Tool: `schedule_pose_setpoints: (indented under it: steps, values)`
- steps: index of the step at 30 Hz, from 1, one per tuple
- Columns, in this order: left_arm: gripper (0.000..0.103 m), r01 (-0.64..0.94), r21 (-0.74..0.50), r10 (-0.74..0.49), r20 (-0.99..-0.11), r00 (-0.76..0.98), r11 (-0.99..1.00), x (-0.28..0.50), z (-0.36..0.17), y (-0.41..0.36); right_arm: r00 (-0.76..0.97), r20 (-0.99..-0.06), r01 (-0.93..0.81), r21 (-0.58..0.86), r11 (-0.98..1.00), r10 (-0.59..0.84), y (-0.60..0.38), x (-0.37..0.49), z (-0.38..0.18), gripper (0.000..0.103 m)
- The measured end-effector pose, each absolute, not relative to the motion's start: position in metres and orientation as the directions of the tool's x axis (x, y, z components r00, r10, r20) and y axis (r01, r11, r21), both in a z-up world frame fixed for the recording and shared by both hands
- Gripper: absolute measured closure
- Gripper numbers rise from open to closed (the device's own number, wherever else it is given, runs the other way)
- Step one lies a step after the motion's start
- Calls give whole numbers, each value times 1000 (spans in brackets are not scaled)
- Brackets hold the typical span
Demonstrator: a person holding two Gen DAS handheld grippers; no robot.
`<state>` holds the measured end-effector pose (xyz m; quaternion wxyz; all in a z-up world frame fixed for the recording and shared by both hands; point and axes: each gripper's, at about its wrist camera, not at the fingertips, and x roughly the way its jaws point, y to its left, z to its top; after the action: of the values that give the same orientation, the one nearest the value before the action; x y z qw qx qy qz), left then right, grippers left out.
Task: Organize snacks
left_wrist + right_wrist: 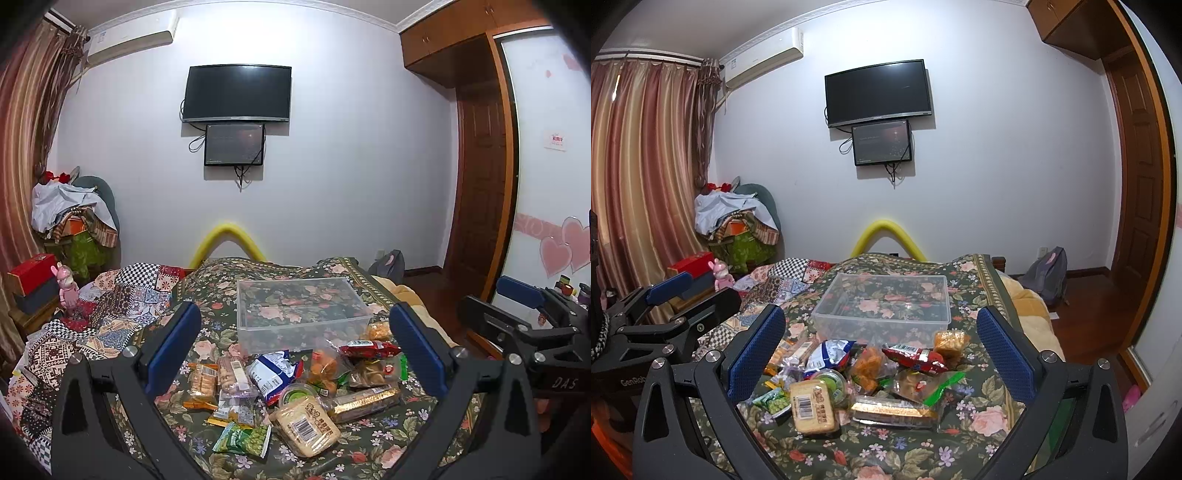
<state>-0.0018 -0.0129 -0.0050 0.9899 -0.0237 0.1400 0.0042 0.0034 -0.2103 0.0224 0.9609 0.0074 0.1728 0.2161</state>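
Left wrist view: the left gripper (pixel 295 354) hangs with jaws spread wide, holding nothing. The clear plastic bin (pixel 258 325) stands empty on the bed (pixel 369 454); the snack pile (pixel 295 384) lies just in front of it.

Right wrist view: the right gripper (pixel 881 354) is likewise spread and empty. Bin (pixel 827 317) empty, snack pile (pixel 864 376) unsorted. Judgement: nothing packed yet; every packet remains.
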Motion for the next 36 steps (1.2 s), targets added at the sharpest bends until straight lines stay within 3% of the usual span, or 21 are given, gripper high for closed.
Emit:
schedule_pose_setpoints:
  steps: [36]
  values:
    - [0, 24, -48, -38, -298, 954, 999, 5, -8, -9, 848, -342, -404, 82, 911, 406, -208, 10, 15, 0]
